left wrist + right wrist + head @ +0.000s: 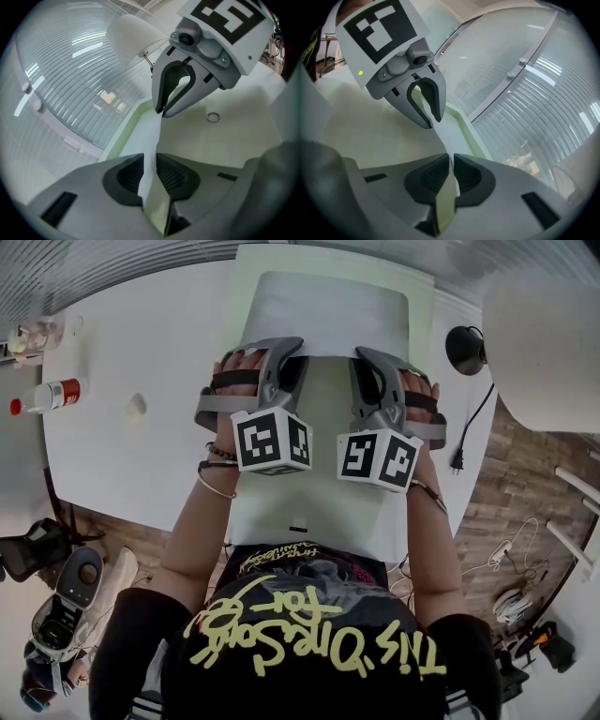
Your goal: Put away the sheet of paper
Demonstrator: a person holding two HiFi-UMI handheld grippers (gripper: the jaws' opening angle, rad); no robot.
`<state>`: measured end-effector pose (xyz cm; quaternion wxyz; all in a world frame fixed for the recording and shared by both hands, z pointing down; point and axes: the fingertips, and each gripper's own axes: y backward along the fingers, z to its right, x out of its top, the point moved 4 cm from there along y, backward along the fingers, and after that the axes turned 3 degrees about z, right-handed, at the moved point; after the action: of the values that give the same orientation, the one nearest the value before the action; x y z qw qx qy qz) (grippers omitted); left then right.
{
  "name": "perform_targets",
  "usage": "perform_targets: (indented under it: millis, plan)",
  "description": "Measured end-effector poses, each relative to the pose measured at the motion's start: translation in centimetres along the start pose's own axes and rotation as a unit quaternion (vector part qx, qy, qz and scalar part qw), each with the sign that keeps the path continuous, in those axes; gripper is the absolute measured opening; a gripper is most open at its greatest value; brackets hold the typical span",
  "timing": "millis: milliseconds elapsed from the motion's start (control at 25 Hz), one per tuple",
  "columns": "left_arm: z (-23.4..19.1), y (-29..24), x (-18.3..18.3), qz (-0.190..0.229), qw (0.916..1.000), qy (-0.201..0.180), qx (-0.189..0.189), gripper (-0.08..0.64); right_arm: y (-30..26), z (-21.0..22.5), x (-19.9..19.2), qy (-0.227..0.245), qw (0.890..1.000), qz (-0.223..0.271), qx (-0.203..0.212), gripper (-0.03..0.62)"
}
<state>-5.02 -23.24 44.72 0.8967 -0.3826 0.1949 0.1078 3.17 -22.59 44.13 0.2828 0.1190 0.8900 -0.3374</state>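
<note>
A white sheet of paper (333, 306) lies over a pale green folder (323, 502) on the white table (141, 465). Both grippers meet the sheet's near edge, which is lifted. My left gripper (281, 352) has the edge running between its jaws (150, 171), with a narrow gap showing beside the pads, so it stands slightly open around the sheet (149, 140). My right gripper (370, 360) is shut on the same edge, the pads (451, 165) pinching the sheet (445, 199). Each gripper view shows the other gripper across the sheet: the right gripper (176, 96) and the left gripper (425, 101).
A bottle with a red label (52, 395) lies at the table's left end. A black lamp base (466, 348) with a cable and plug (457, 463) sits at the right under a white shade (544, 352). A small ring (213, 117) rests on the folder.
</note>
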Motion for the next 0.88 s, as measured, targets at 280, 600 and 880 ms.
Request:
perform_targets:
  millis: [280,600,880]
  plan:
    - [0.2,0.3,-0.2,-0.006,1.0000,-0.002,-0.007,0.108,0.0,-0.7,0.3,0.001,1.000,-0.004,0.020,0.137]
    - [0.8,0.7,-0.2,-0.006,0.9999,0.002,-0.014,0.153,0.5,-1.5,0.1,0.003,1.000,-0.010,0.024,0.160]
    - [1.0,1.1,0.0,-0.012,0.9999,-0.002,-0.008,0.170,1.2,-1.5,0.2,0.002,1.000,-0.008,0.014,0.163]
